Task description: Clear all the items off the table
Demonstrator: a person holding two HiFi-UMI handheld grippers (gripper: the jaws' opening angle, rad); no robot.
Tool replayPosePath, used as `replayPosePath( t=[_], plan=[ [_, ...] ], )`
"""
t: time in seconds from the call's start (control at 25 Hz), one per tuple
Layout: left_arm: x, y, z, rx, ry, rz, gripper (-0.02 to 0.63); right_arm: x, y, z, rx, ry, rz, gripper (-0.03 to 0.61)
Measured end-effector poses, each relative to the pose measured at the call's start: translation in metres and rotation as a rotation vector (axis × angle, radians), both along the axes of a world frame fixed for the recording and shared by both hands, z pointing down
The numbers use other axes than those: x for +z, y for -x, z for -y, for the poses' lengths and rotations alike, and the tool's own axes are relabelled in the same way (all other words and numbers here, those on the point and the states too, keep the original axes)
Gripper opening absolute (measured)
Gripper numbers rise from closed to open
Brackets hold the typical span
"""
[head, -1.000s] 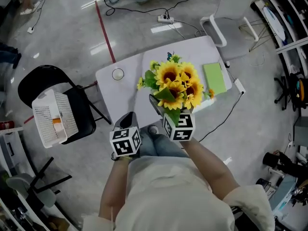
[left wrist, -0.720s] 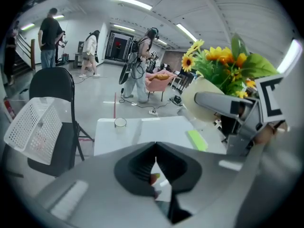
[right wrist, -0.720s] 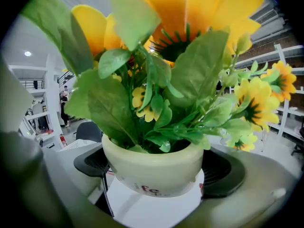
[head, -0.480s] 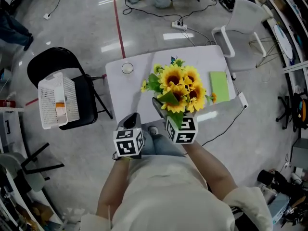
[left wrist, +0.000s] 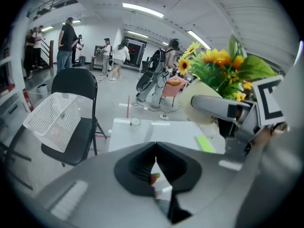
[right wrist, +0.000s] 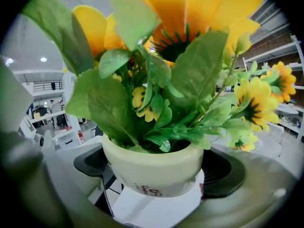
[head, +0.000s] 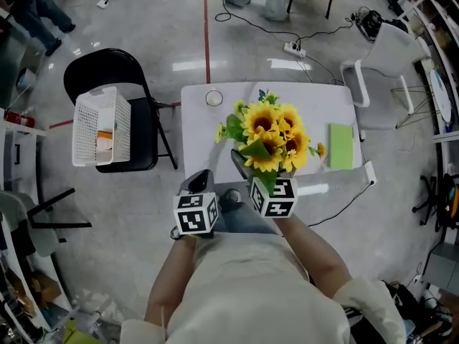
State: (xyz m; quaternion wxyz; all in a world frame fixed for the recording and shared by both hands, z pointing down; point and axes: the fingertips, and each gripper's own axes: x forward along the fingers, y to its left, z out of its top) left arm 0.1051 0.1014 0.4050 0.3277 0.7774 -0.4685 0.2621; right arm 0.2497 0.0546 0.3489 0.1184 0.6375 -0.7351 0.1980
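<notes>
A cream pot of artificial sunflowers [right wrist: 154, 167] sits between the dark pads of my right gripper [right wrist: 157, 175], which is shut on it. In the head view the sunflowers [head: 269, 138] hang over the white table [head: 208, 138], hiding most of the right gripper [head: 247, 169]. My left gripper [head: 199, 183] is at the table's near edge, left of the pot. Its jaws meet with nothing between them [left wrist: 154, 167]. A small round cup [head: 214, 98] stands at the table's far left. A green notebook [head: 341, 145] lies at the right end.
A white mesh basket [head: 102, 125] with a small orange item inside rests on a black folding chair [head: 136, 113] left of the table. A white chair [head: 380, 77] stands at the far right. Cables and a power strip [head: 294, 47] lie on the floor beyond. People stand further off.
The head view has swung so the table and the basket chair sit more to the right and lower. Both grippers keep their pose, and the pot stays in the right one.
</notes>
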Motion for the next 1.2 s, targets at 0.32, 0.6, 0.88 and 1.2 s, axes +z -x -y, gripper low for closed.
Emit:
replayPosePath(
  t=[0.32,0.6,0.88,1.2],
  plan=[
    [0.000,0.037,0.007,-0.107,-0.002,0.003,0.011,-0.006,0.035,0.018,-0.098,-0.012,0.005,0.597],
    [-0.002,0.075,0.013,-0.156,-0.003,-0.002,0.011,-0.006,0.076,0.030,-0.142,-0.006,0.015,0.597],
    [-0.008,0.118,0.022,-0.172,-0.016,-0.014,0.011,-0.014,0.128,0.037,-0.174,-0.018,0.014,0.597],
    [-0.011,0.177,0.027,-0.196,-0.003,-0.020,0.011,-0.022,0.188,0.050,-0.211,-0.015,0.002,0.597]
  ],
)
